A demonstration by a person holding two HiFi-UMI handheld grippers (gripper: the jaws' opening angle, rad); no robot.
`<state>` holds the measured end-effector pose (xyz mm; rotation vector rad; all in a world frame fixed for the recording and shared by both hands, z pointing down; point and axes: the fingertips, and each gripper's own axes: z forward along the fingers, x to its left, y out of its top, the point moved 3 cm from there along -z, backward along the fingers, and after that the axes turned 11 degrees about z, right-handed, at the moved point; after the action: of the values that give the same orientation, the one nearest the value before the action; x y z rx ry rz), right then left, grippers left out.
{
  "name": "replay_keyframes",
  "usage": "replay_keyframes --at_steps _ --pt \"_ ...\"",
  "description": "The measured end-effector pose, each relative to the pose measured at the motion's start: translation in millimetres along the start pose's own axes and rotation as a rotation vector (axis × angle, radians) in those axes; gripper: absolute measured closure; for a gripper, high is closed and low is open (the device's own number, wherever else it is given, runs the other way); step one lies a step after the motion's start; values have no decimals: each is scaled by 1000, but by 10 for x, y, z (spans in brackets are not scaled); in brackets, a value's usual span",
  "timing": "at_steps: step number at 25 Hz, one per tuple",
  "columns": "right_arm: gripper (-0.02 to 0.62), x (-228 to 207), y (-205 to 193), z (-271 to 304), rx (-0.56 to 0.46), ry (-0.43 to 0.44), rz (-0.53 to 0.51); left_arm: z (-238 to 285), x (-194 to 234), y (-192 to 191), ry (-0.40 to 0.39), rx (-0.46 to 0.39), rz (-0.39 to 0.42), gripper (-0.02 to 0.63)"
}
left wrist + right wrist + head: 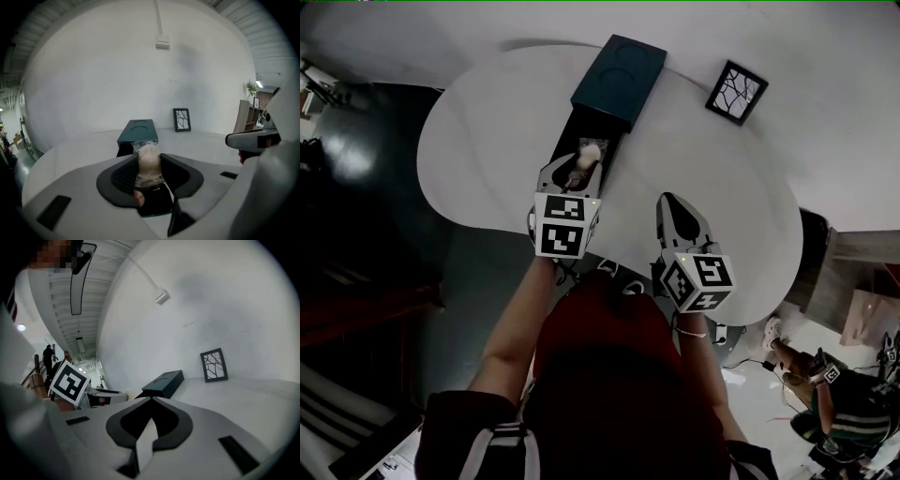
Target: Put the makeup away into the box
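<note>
- Left gripper view: the left tool [149, 158] is clamped on the makeup piece [149, 166], a pale rounded puff in clear wrap. It stands up between the jaws, with a pinkish bit showing under it
- In the head view that tool hangs at the near, open dark end of the box [617, 70]. The puff is at or just above that opening, and I cannot tell whether it touches the box
- The right tool [151, 401] has its jaws brought together on nothing. It hovers off to the right of the box over the bare counter [478, 141]
- The puff looks light and soft, so it would probably squash under a hard squeeze. The wrap may be slick and crinkly, and nothing about the puff suggests it would break
- The best hold seems to be across the middle of its body, as now, with gentle pressure so that it does not squirt out
- Being so light, it probably wants lowering well into the box's opening before release, or it may bounce or roll off
</note>
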<state>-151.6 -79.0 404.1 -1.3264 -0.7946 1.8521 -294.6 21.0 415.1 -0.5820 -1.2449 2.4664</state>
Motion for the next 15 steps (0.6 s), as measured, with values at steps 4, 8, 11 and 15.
replay_keyframes --at_steps 4,8,11,15 --pt "580 81 -9 188 19 7 -10 146 189 -82 0 25 -5 443" --pt "580 60 -28 325 37 -21 -9 381 286 -154 -32 58 -1 443" --pt "580 18 -23 406 39 -48 -3 555 346 -190 -47 90 24 443" --pt "580 -34 -18 473 41 -74 4 722 376 -207 -64 123 46 443"
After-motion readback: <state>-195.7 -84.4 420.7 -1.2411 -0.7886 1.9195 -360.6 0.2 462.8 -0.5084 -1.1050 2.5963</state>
